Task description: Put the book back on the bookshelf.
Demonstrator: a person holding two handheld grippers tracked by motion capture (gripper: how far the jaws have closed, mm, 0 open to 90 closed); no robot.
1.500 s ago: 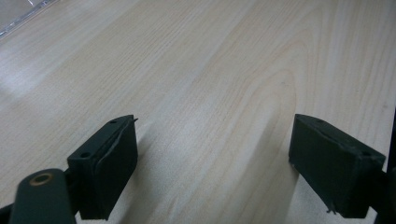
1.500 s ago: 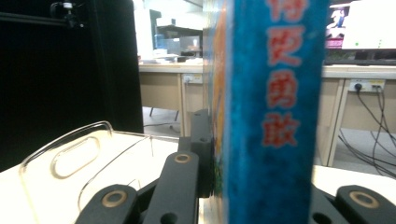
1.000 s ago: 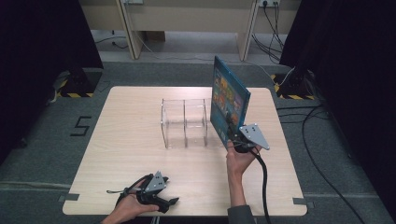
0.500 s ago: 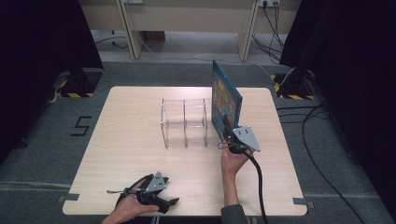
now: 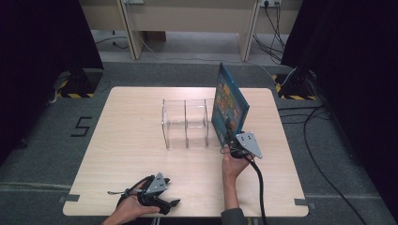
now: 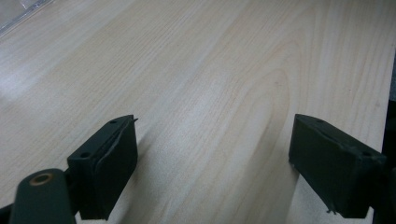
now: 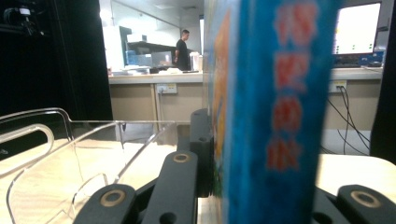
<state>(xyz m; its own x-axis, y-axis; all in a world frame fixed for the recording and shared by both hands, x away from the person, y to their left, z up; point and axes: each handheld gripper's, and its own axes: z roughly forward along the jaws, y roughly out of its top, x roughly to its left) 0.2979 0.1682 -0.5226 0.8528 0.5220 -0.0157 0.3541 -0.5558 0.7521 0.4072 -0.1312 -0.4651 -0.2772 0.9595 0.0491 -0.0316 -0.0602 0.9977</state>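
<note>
You can read a black "5" on the floor [image 5: 82, 126], left of the table. The book's [image 7: 280, 107] red signs are too blurry.

Even overhead light, dark surround, blurred close-up

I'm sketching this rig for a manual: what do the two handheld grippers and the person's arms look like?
Both grippers are black. The right gripper carries a grey three-cornered plate and trails a thick black cable; the left gripper has a smaller grey plate. The jaws are blocky black pads on arms with brass-ringed pivots. A dark sleeve cuff shows at the right forearm.
</note>
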